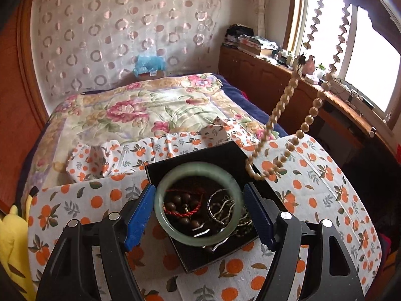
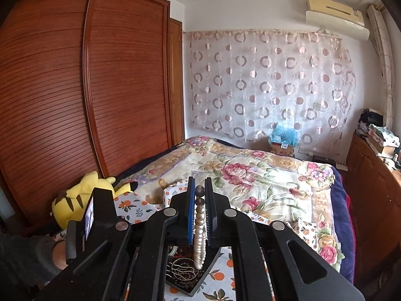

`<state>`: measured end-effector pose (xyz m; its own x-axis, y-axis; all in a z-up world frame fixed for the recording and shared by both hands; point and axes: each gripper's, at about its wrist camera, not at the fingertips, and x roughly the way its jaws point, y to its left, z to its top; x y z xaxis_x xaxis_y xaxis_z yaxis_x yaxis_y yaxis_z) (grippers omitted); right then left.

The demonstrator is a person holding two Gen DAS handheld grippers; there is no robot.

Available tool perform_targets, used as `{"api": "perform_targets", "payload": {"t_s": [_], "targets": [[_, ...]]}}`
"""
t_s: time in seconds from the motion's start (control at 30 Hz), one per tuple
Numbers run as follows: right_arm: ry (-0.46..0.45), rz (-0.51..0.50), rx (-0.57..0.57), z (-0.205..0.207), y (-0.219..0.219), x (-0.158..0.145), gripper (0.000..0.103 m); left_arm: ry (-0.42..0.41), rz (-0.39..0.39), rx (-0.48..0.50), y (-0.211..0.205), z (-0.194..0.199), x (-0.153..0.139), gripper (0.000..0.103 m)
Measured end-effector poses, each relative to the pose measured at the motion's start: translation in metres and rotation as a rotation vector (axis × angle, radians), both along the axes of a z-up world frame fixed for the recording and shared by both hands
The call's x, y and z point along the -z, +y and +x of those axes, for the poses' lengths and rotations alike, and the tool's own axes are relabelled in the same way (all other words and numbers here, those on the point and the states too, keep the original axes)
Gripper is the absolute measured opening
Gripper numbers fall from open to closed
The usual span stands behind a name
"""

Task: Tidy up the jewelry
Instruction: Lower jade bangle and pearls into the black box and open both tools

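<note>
Your left tongs (image 1: 199, 215) hold the pale green jade bangle (image 1: 198, 204) across its width, one blue pad (image 1: 139, 219) pressed to each side, so they stand spread about as wide as the ring itself. The bangle hangs tilted right over the black jewelry tray (image 1: 193, 258), and through its hole you can see what lies in the tray: a dark wooden bead bracelet (image 1: 184, 202), a red cord bracelet (image 1: 186, 212) and a tangle of silver chains (image 1: 220, 207). The tray sits on the orange-print cloth (image 1: 313, 188) that covers the counter in front of the bed (image 1: 130, 110).

Your right tongs (image 2: 200, 195) are nearly shut on the beaded necklace (image 2: 200, 235) — the strand of pale, cream-coloured beads is pinched between the blue pads, with two darker beads at the tips. From there it hangs down toward the tray (image 2: 193, 288) below. In the left wrist view the same necklace (image 1: 283, 105) drops as a long loop from the top right, its bottom end at the tray's far right corner; whether it touches the tray there you cannot tell.

A yellow plush toy (image 2: 82, 195) lies at the left of the counter, against the wooden wardrobe (image 2: 75, 87).
</note>
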<state>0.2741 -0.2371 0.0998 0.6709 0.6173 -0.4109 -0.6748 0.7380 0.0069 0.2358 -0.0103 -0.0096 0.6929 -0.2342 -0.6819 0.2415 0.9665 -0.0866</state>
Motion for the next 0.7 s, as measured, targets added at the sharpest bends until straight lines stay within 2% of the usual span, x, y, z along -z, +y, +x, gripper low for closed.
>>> {"api": "perform_targets", "payload": {"t_s": [0.13,0.47,0.7], "targets": [[0.022,-0.018,-0.011,0.010,0.011,0.011,0.009,-0.003,-0.008,-0.013,0.004,-0.002,0.001,0.075],[0.072,-0.040,-0.029,0.026,0.028,0.033,0.009,-0.003,-0.025,-0.059,0.025,-0.031,0.000,0.075],[0.136,-0.079,-0.053,0.027,0.043,0.066,0.009,0.009,-0.022,-0.091,0.038,-0.053,0.005,0.075]]}}
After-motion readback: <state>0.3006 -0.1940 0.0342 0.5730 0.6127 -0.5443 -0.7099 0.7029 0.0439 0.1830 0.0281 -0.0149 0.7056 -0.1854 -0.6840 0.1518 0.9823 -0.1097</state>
